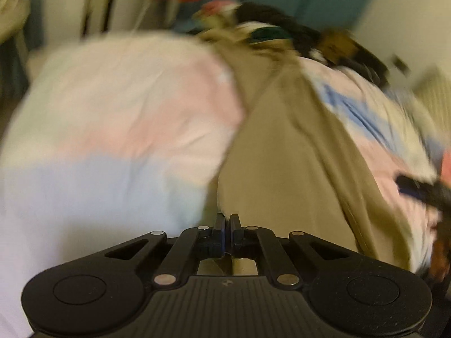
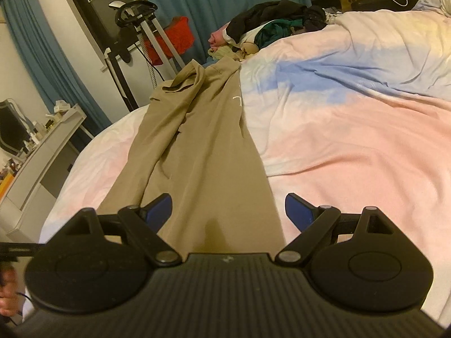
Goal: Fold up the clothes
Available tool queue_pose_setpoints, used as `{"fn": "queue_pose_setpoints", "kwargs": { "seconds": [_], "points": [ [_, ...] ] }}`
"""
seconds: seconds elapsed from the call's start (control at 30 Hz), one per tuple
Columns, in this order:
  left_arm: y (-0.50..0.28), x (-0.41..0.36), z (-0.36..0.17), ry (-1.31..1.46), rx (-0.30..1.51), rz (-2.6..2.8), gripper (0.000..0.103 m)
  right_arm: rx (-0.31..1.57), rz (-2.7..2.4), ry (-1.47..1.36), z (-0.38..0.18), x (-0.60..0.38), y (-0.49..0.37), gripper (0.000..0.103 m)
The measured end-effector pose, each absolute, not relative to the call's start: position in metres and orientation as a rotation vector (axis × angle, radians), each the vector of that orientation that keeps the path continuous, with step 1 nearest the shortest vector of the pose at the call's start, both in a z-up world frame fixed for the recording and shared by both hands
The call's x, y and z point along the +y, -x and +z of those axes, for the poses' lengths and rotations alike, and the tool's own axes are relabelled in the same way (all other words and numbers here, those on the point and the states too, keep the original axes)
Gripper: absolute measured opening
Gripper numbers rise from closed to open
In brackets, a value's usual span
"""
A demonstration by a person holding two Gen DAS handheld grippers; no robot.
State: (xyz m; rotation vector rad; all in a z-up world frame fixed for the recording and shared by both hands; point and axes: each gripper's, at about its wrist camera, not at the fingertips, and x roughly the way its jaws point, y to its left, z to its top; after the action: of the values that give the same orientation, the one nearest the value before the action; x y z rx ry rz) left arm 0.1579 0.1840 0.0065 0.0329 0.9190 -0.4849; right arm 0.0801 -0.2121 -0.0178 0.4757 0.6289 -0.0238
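Tan trousers point(image 2: 203, 146) lie stretched out lengthwise on the bed, from my right gripper toward the far edge. My right gripper point(image 2: 228, 208) is open, its blue-padded fingers point(image 2: 159, 207) straddling the near end of the trousers just above the cloth. In the blurred left wrist view, my left gripper point(image 1: 227, 221) is shut on the near edge of the tan trousers point(image 1: 284, 152), which run away from it up the frame. The other gripper shows as a dark blur at the right edge point(image 1: 422, 190).
The bed carries a pink, white and blue duvet point(image 2: 352, 118). A pile of dark and mixed clothes point(image 2: 270, 25) sits at the far side. A white desk point(image 2: 42, 152) and a stand with a red bag point(image 2: 174, 38) are left of the bed.
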Motion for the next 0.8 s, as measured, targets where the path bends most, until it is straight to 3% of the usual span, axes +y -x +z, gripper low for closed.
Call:
{"fn": "queue_pose_setpoints", "kwargs": {
  "seconds": [0.17,0.3,0.67,0.73,0.8],
  "points": [
    [-0.111,0.124,0.055,-0.238,0.800,-0.591,0.003,0.624,-0.028,-0.492,-0.017,-0.216,-0.078,0.088],
    [-0.080,0.072,0.064,-0.328,0.777,-0.690,0.003,0.604,-0.031,-0.528,-0.014,-0.223,-0.073,0.088],
    [-0.059,-0.016,-0.017,-0.344,0.952,-0.717,0.003,0.552,-0.041,-0.604,-0.006,-0.245,-0.065,0.088],
    [-0.067,-0.016,-0.033,-0.283,0.997,-0.718,0.007,0.543,-0.038,-0.602,-0.005,-0.246,-0.064,0.088],
    [-0.069,-0.016,-0.040,-0.209,1.030,-0.706,0.024,0.531,-0.031,-0.594,-0.002,-0.247,-0.063,0.088]
  ]
}}
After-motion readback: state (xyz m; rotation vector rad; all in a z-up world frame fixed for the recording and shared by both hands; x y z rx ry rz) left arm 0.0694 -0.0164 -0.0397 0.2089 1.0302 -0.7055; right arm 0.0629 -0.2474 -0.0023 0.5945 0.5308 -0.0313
